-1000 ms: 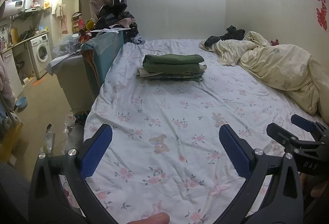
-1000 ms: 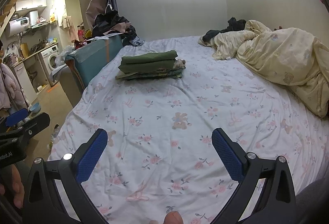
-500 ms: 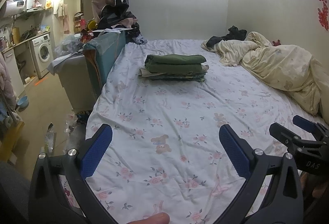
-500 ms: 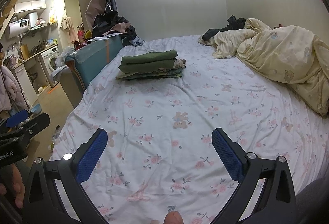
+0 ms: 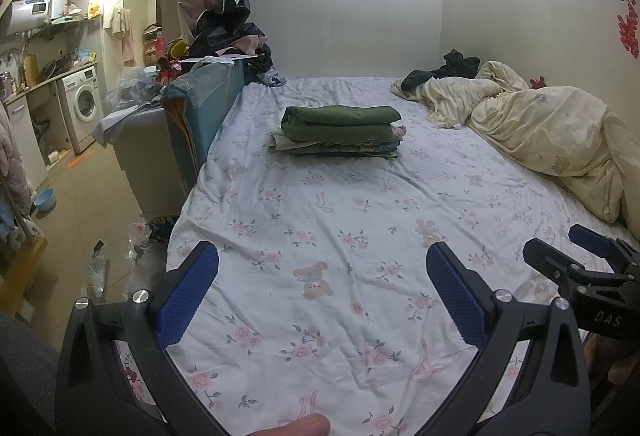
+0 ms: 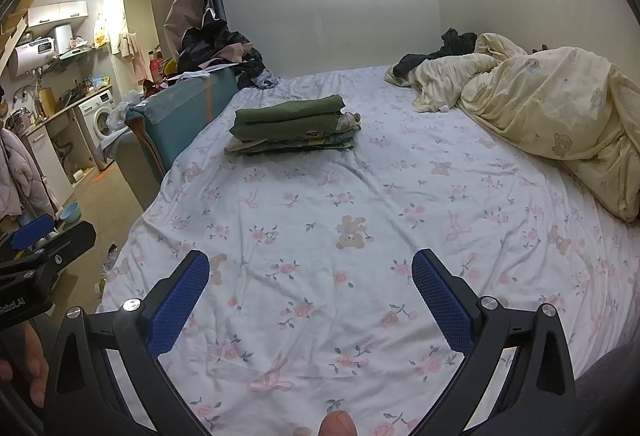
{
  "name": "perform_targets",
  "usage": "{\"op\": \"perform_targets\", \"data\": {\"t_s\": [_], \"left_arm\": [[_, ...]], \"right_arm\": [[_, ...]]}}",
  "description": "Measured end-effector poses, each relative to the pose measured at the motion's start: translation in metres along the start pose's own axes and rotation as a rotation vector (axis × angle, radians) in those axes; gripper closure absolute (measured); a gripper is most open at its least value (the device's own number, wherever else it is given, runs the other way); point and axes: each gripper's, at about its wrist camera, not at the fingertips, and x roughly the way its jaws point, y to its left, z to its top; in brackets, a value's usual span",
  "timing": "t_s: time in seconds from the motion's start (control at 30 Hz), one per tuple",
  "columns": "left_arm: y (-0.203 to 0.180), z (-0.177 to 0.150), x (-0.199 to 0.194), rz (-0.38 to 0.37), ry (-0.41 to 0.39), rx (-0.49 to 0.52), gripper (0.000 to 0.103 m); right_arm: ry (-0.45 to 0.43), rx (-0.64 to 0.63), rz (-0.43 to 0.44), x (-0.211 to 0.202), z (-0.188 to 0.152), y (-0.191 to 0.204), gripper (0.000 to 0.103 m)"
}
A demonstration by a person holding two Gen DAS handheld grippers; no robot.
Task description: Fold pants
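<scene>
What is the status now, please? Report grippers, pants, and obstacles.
Left gripper open, empty. Right gripper open, empty. Folded pants top the stack on the bed, not touched. Nothing between.

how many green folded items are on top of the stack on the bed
2. Both lie at the top of the stack: the upper green piece sits directly on the lower green piece. Under them are patterned items; more green could be hidden among those.
</scene>
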Motion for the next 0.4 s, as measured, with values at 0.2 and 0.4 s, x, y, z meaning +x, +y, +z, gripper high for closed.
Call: {"op": "perform_targets", "data": {"t_s": [0.2,0.4], "left_arm": [[0.0006,-0.0004,-0.0003,0.003,-0.002,0.000,0.001],[0.0020,-0.0015,-0.0006,-0.002,0.003,-0.004,0.001]], "right_arm": [[0.000,0.002,0.001,-0.0001,-0.0003,0.0001,0.000],[-0.001,0.006,0.003,-0.0012,-0.0014,0.0021,0.000]]}}
